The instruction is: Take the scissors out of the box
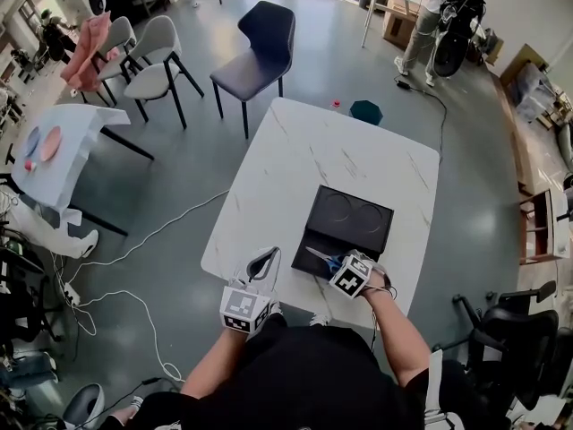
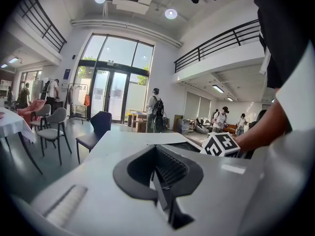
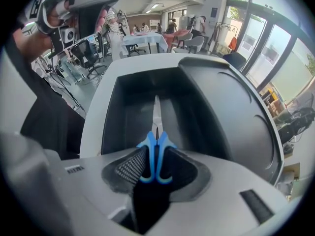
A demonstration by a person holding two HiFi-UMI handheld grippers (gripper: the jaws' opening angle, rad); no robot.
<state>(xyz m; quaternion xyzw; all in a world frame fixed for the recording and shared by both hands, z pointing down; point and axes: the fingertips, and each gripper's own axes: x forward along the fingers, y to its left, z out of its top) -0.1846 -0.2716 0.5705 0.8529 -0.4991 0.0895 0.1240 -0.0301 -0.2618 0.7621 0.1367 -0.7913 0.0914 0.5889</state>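
Note:
A black box [image 1: 351, 211] lies open on the white marble table [image 1: 295, 164]. Scissors [image 1: 320, 258] with blue handles rest in its near end, blades pointing away. My right gripper [image 1: 340, 264] points steeply down over the handles. In the right gripper view the blue handles [image 3: 156, 149] sit between its wide-apart jaws, and the pads do not visibly press on them. The box tray wall [image 3: 114, 109] is ahead. My left gripper [image 1: 265, 261] hovers near the table's front edge, left of the box. Its jaws [image 2: 157, 167] stand apart with nothing between them.
Dark and pale chairs [image 1: 260, 47] stand beyond the table's far end. White cables [image 1: 116, 258] trail over the floor at the left. A black office chair [image 1: 524, 330] is close at the right. People [image 1: 430, 16] stand far back.

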